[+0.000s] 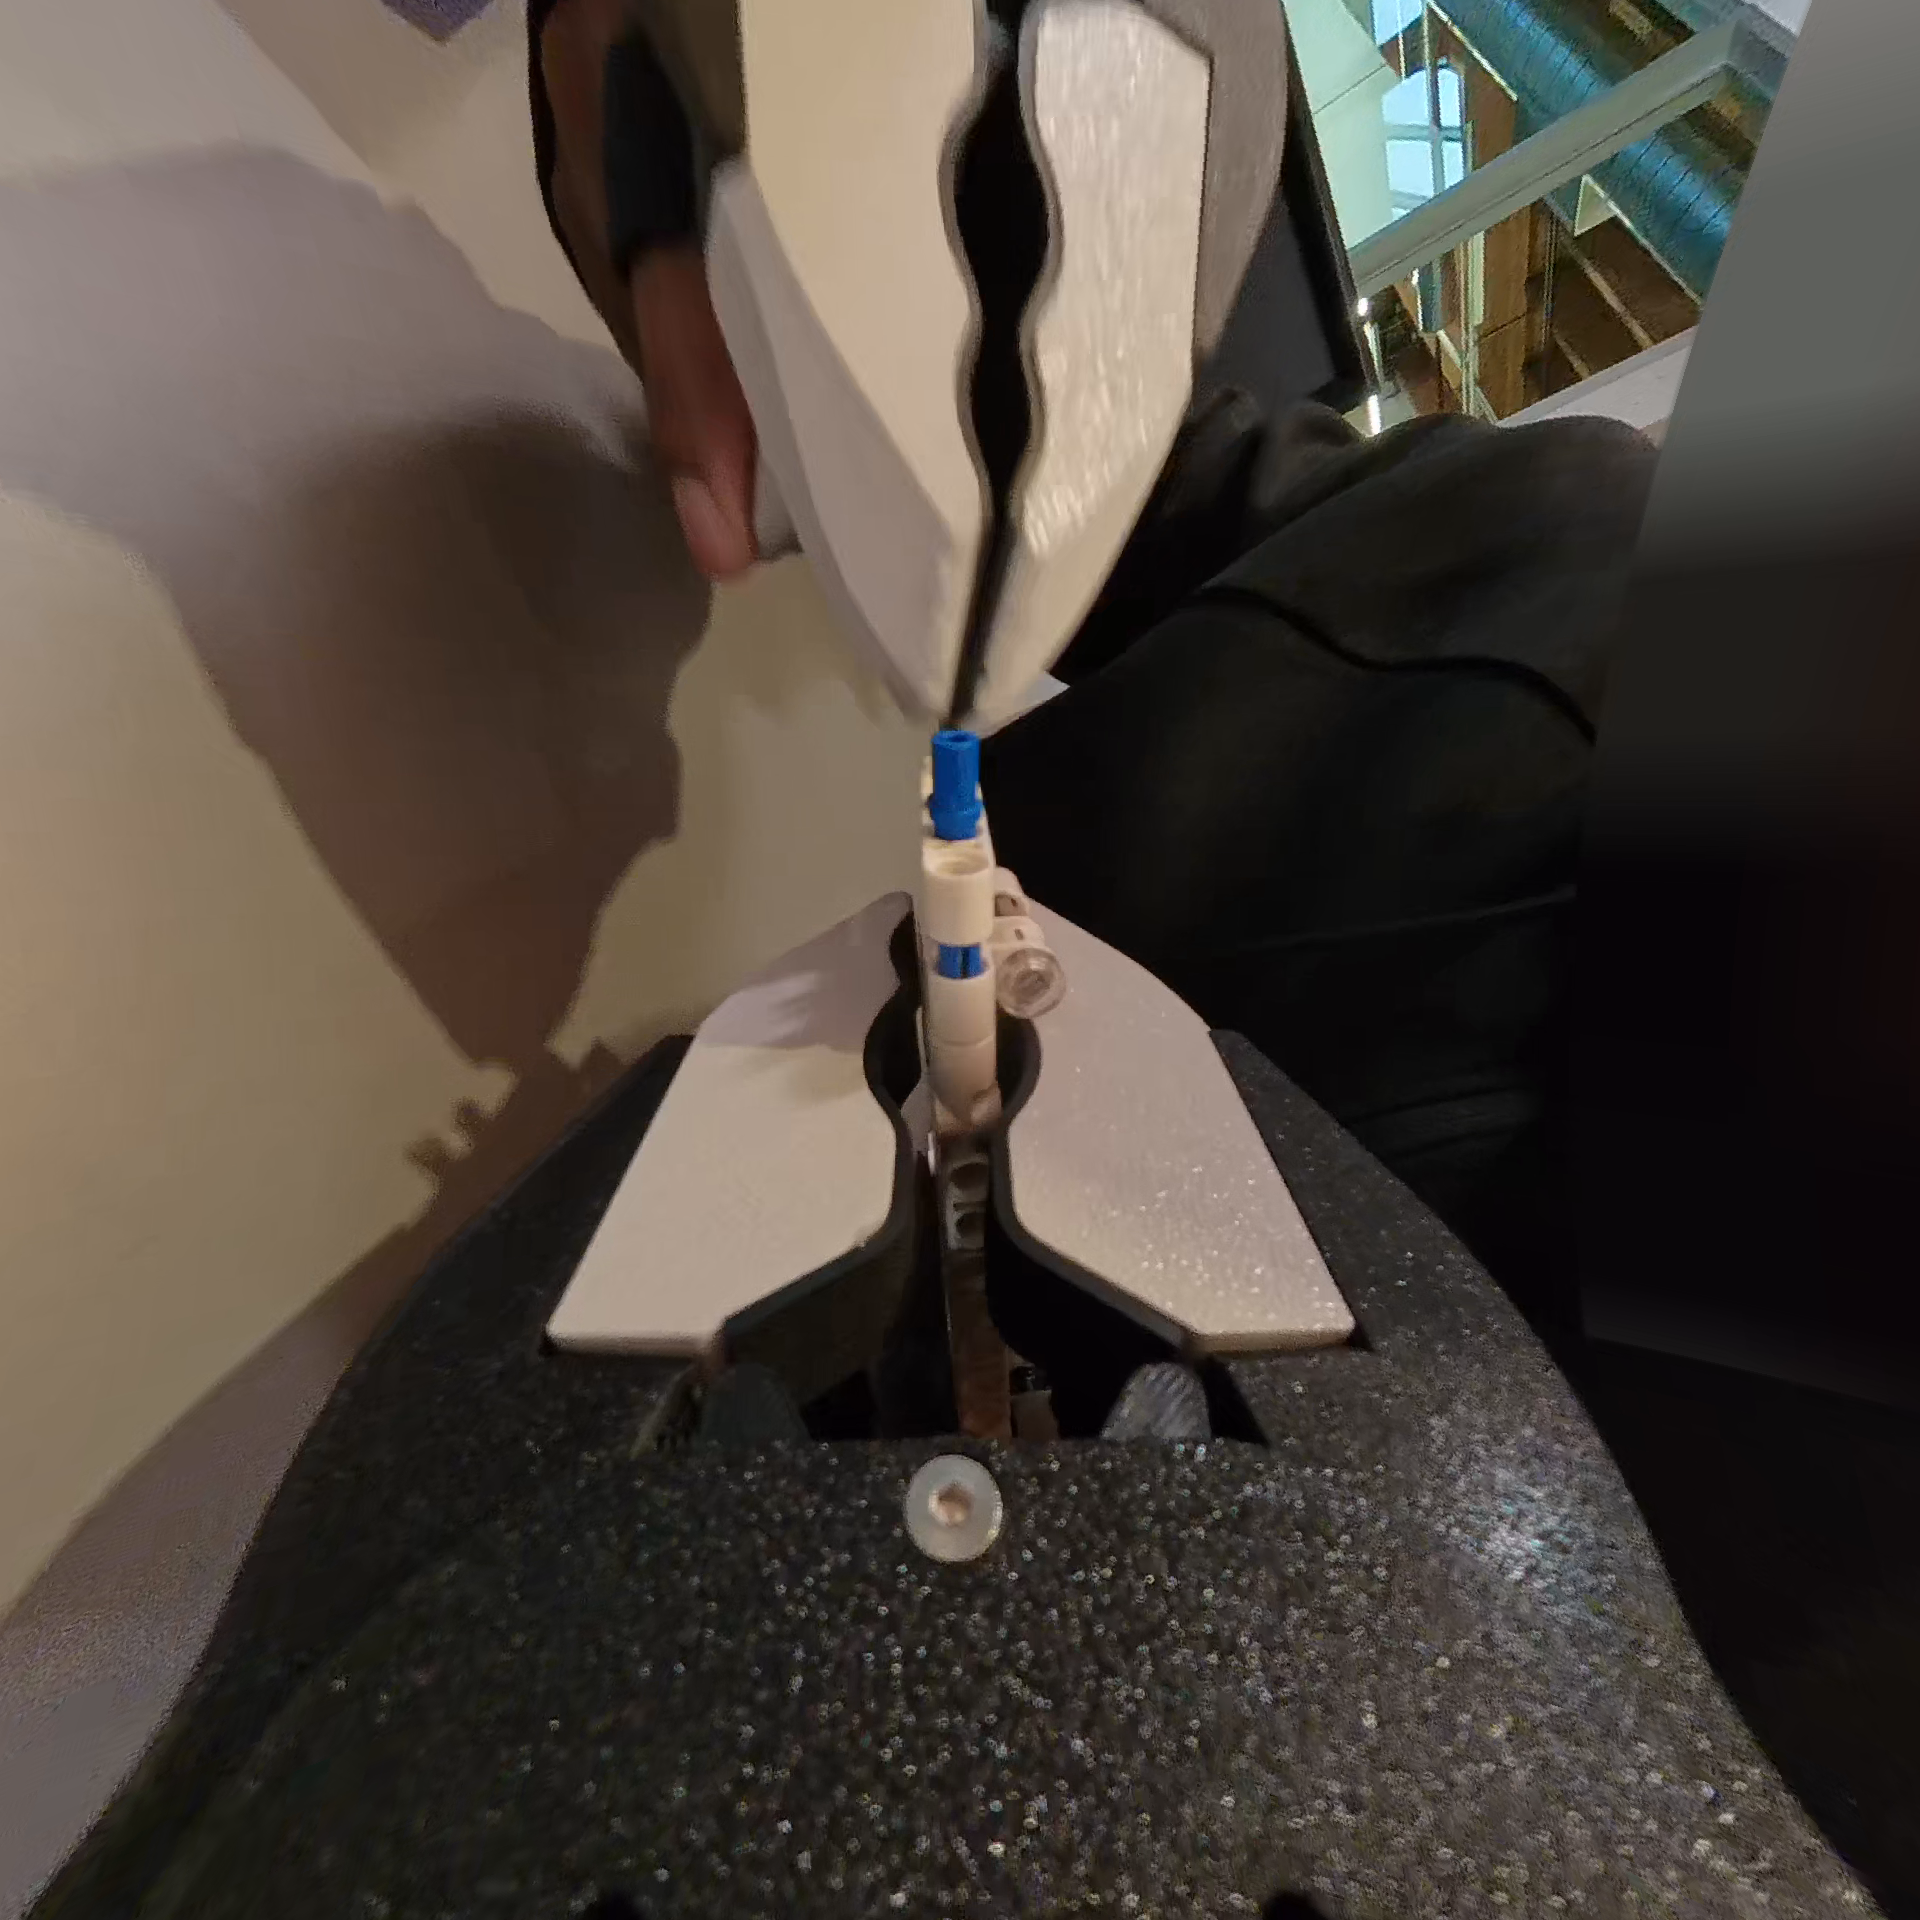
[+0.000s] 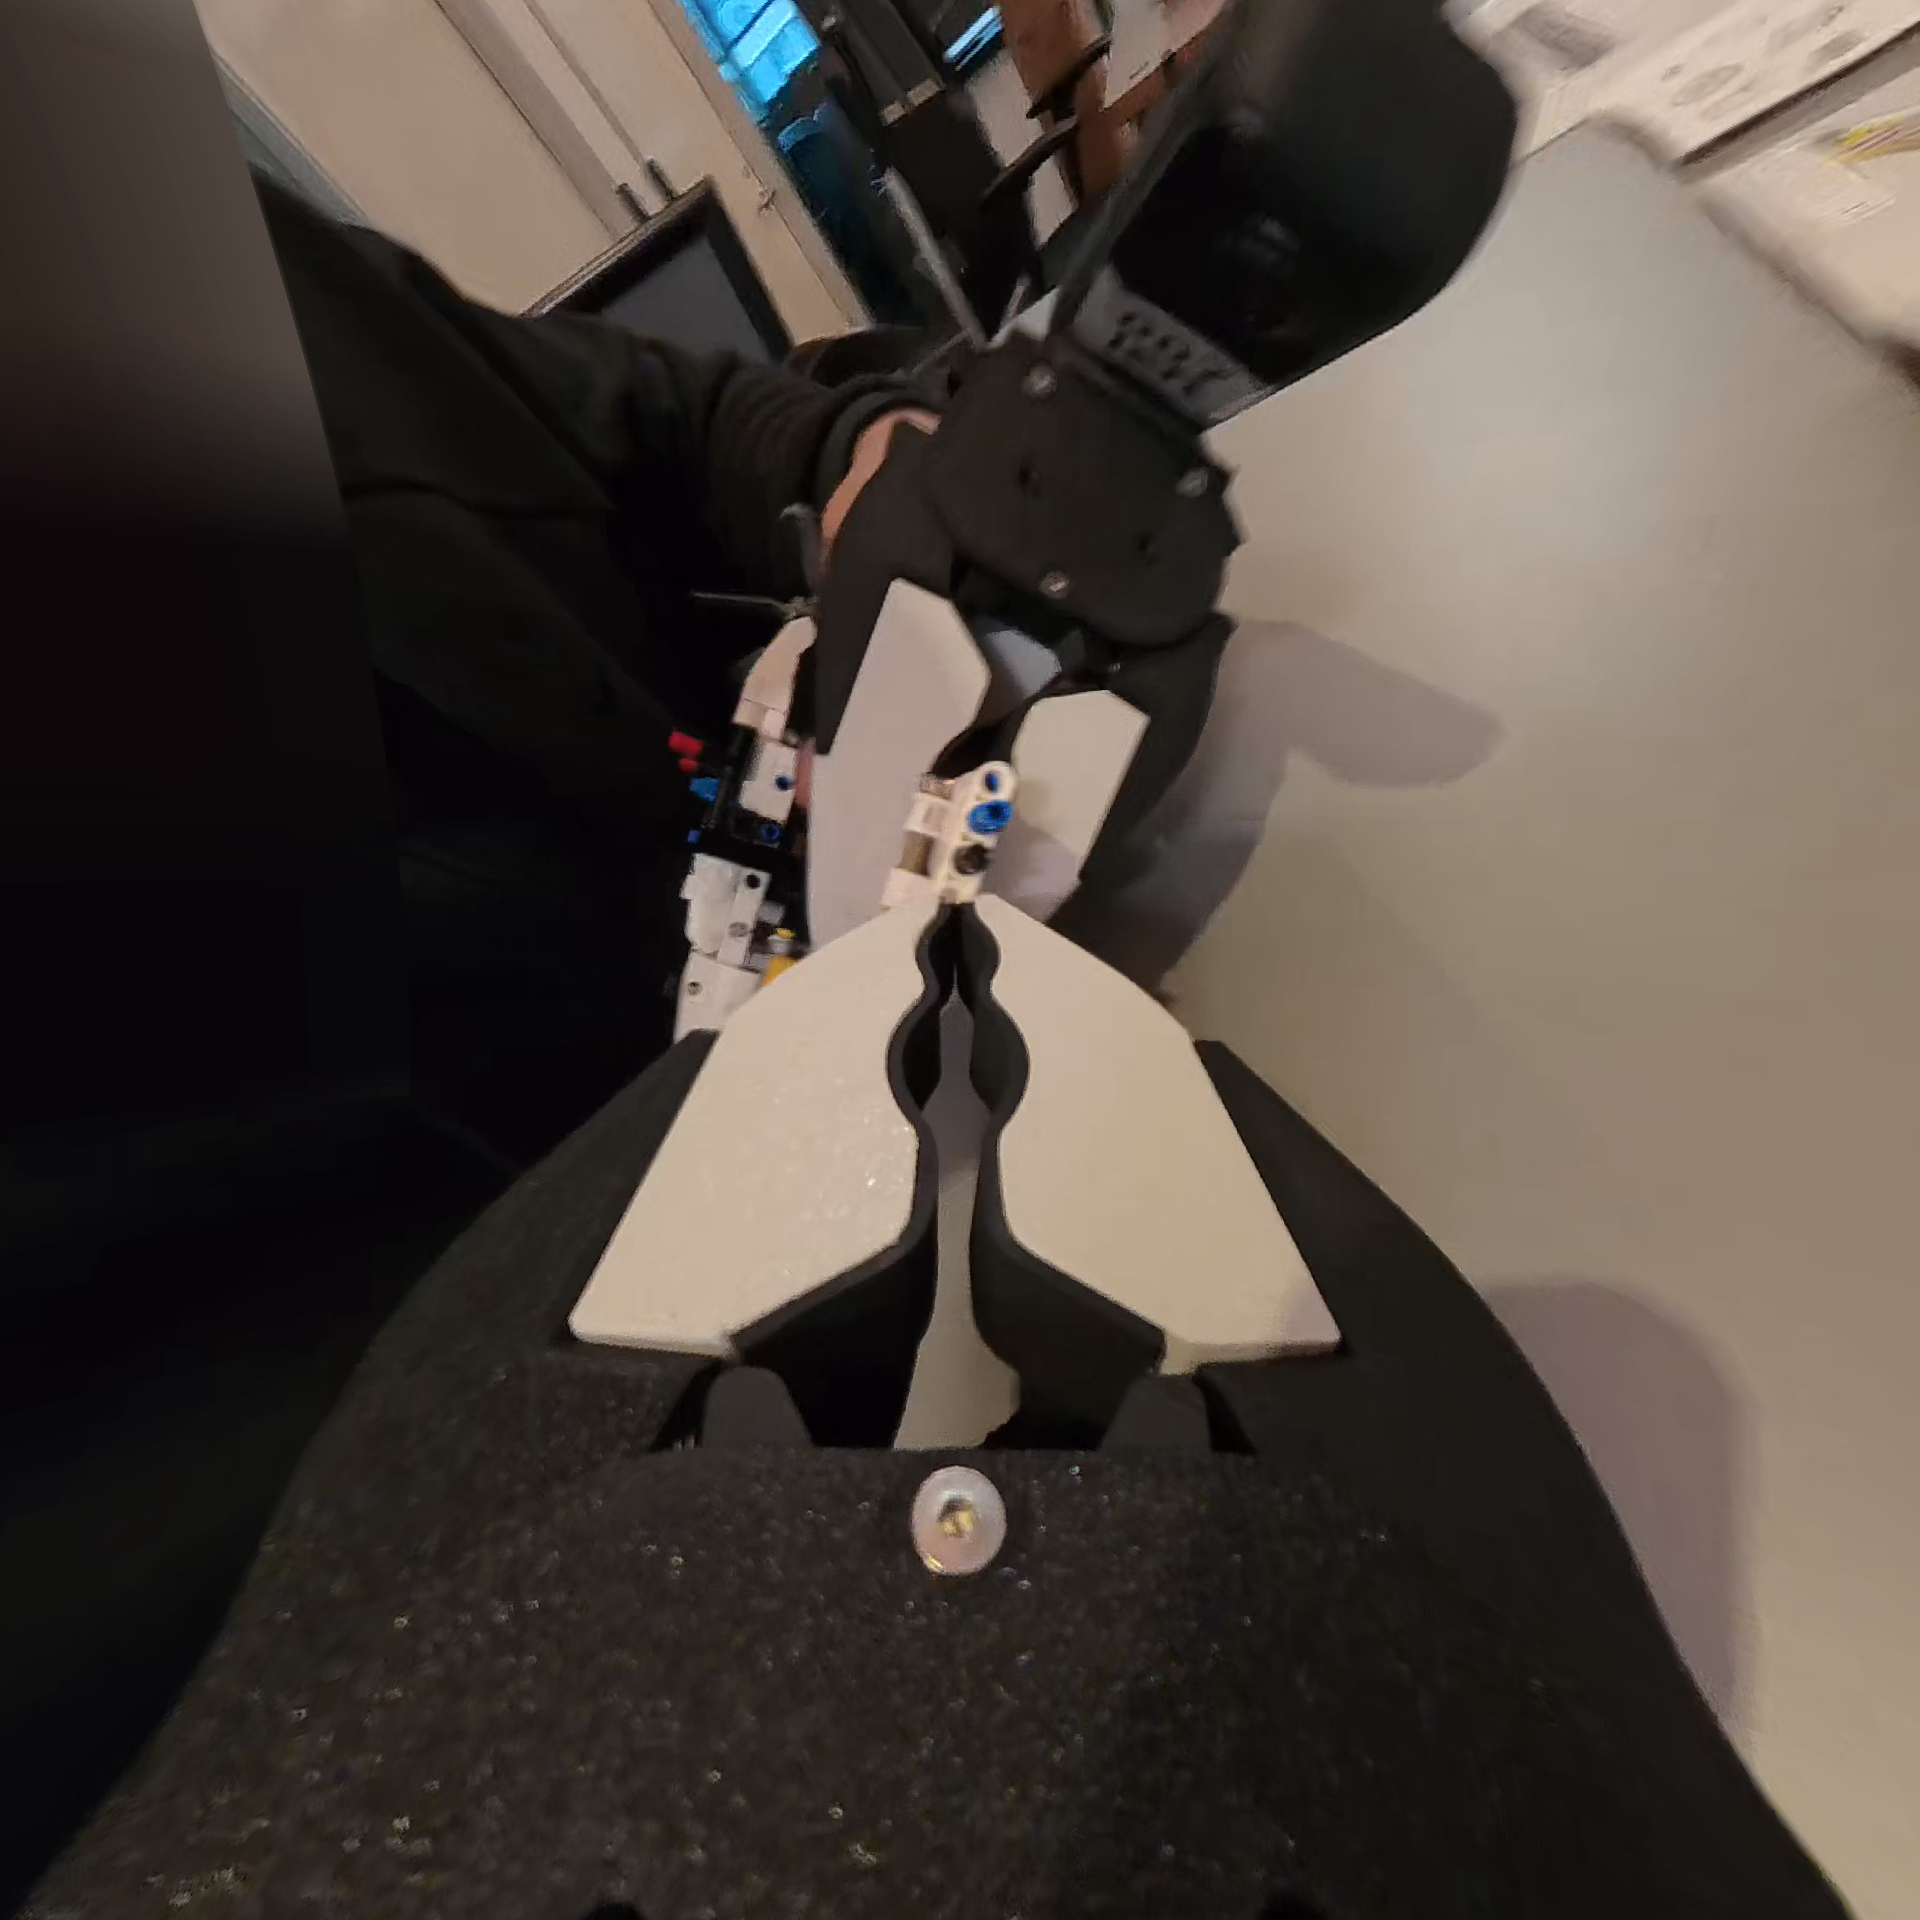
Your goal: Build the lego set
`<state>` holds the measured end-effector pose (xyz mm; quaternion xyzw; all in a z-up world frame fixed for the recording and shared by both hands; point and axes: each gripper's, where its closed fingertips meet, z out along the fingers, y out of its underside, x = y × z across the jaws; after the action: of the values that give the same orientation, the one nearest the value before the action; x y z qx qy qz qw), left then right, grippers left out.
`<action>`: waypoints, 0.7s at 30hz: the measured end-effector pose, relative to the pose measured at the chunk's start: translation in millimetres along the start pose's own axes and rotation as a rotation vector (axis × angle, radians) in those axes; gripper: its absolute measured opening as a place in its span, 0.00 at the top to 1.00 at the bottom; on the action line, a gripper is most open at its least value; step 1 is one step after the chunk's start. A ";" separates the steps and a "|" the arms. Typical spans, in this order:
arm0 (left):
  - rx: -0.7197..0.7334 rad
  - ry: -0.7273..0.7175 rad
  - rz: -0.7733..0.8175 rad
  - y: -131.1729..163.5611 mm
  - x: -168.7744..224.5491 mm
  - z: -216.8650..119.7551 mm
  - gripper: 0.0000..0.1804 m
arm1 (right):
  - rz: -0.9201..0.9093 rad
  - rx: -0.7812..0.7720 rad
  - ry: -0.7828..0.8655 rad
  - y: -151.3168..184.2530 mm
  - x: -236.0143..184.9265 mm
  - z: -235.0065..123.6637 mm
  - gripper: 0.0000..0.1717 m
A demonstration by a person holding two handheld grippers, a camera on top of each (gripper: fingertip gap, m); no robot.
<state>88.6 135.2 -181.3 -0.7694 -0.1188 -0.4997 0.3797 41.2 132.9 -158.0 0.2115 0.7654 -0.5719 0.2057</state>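
White brick piece (image 1: 958, 935) with blue pin (image 1: 954, 781); seemingly cream table (image 2: 1558, 831).

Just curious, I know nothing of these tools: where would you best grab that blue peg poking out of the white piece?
Probably the blue peg by its free round end, coming from above along its axis; its lower end is sunk in the white beam, which the left gripper grips.

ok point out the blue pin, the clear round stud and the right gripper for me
blue pin (image 1: 954, 784), left wrist view, its shaft above the white beam
clear round stud (image 1: 1032, 979), left wrist view, its round face
right gripper (image 1: 961, 717), left wrist view, its closed tips
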 end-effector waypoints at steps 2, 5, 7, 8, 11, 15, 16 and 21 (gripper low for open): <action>0.002 -0.004 0.008 0.5 0.4 -0.7 0.95 | -0.017 0.038 0.044 -8.6 5.4 -13.0 1.00; -0.001 -0.001 0.014 -0.5 1.9 1.4 0.96 | 0.000 -0.020 0.012 3.0 0.5 -3.0 1.00; -0.009 -0.016 0.017 2.4 -1.1 0.0 0.96 | 0.021 -0.052 0.007 13.0 0.3 6.2 1.00; 0.007 0.009 -0.001 1.0 1.7 0.1 0.96 | 0.018 -0.042 0.002 10.9 -0.4 3.5 1.00; -0.006 -0.009 0.022 1.2 1.3 1.2 0.96 | -0.028 -0.004 0.040 -0.1 0.8 -5.7 1.00; -0.003 -0.013 0.018 1.5 0.6 0.2 0.96 | -0.020 0.021 0.059 -5.3 4.1 -16.4 1.00; -0.003 -0.014 0.017 1.6 0.3 0.1 0.96 | -0.012 0.026 0.060 -5.7 4.2 -16.7 1.00; -0.013 -0.016 0.021 1.5 0.5 2.2 0.96 | 0.054 0.054 0.041 -12.5 7.6 -13.1 0.92</action>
<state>91.2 135.6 -182.0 -0.7771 -0.1104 -0.4902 0.3790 27.1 143.0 -148.9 0.2493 0.7479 -0.5819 0.1997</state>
